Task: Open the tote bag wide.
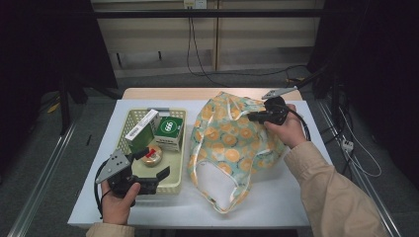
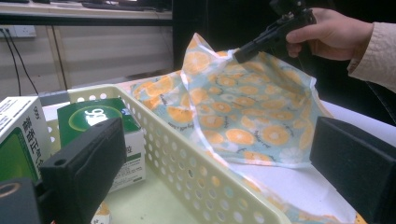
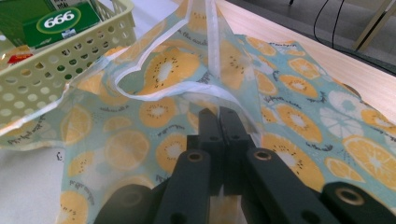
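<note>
Fabric of the fruit-print bag (image 1: 232, 143) is lying on the white desk (image 1: 276, 197), just right of the cream basket (image 1: 179, 183). The right gripper (image 1: 251, 117) is pinching the bag's upper part, its 2 fingers (image 3: 211, 128) pressing together on a fold and lifting it into a peak. The left gripper (image 1: 157, 173) is hovering over the basket's near end, fingers (image 2: 93, 154) spreading wide, holding nothing. Inside the basket, 2 boxes (image 1: 158, 129) are standing beside a small round tin (image 1: 151, 155).
</note>
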`<action>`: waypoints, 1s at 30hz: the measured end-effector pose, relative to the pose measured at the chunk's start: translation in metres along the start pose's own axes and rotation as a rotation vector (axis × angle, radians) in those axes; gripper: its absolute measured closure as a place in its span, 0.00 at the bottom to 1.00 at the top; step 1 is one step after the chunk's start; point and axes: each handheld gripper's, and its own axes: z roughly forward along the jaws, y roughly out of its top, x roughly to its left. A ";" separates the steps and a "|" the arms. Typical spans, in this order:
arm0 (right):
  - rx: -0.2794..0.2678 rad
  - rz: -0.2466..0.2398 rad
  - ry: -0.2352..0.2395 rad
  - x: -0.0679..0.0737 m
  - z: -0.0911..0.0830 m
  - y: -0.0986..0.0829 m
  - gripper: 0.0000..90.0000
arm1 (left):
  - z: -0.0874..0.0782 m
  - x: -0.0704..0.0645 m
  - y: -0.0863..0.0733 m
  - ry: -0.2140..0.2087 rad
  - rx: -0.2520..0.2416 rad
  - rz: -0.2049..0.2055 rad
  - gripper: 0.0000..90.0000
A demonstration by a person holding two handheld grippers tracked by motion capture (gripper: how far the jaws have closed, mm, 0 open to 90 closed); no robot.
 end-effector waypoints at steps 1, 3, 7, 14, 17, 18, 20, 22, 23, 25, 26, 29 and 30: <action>-0.003 -0.002 0.000 0.000 -0.001 0.001 1.00 | 0.000 0.000 0.000 0.000 0.000 0.000 0.04; -0.010 -0.007 -0.001 0.001 -0.003 0.004 1.00 | 0.000 0.003 0.005 0.002 0.001 -0.006 0.04; -0.016 -0.014 -0.001 0.002 -0.007 0.009 1.00 | 0.001 0.008 0.012 0.004 0.018 0.007 0.04; -0.026 -0.019 -0.004 0.003 -0.013 0.009 1.00 | 0.007 0.018 0.021 0.010 0.038 0.004 0.04; -0.031 -0.018 -0.004 0.003 -0.015 0.010 1.00 | 0.010 0.023 0.024 0.010 0.049 -0.003 0.04; -0.029 -0.020 -0.005 0.003 -0.015 0.010 1.00 | 0.011 0.025 0.024 0.009 0.049 -0.010 0.04; -0.027 -0.022 -0.007 0.003 -0.015 0.010 1.00 | 0.012 0.027 0.025 0.007 0.050 -0.016 0.04; -0.029 -0.022 -0.009 0.003 -0.016 0.010 1.00 | 0.016 0.031 0.027 0.005 0.060 -0.022 0.04; -0.032 -0.021 -0.009 0.003 -0.016 0.010 1.00 | 0.017 0.033 0.028 0.006 0.067 -0.018 0.04; -0.032 -0.022 -0.007 0.003 -0.017 0.010 1.00 | 0.020 0.036 0.028 0.004 0.072 -0.020 0.04; -0.032 -0.022 -0.007 0.003 -0.017 0.010 1.00 | 0.021 0.037 0.029 0.005 0.070 -0.028 0.04; -0.033 -0.027 -0.005 0.004 -0.017 0.009 1.00 | 0.023 0.041 0.029 0.009 0.081 -0.027 0.04; -0.032 -0.027 -0.004 0.004 -0.017 0.009 1.00 | 0.024 0.042 0.029 0.010 0.085 -0.028 0.04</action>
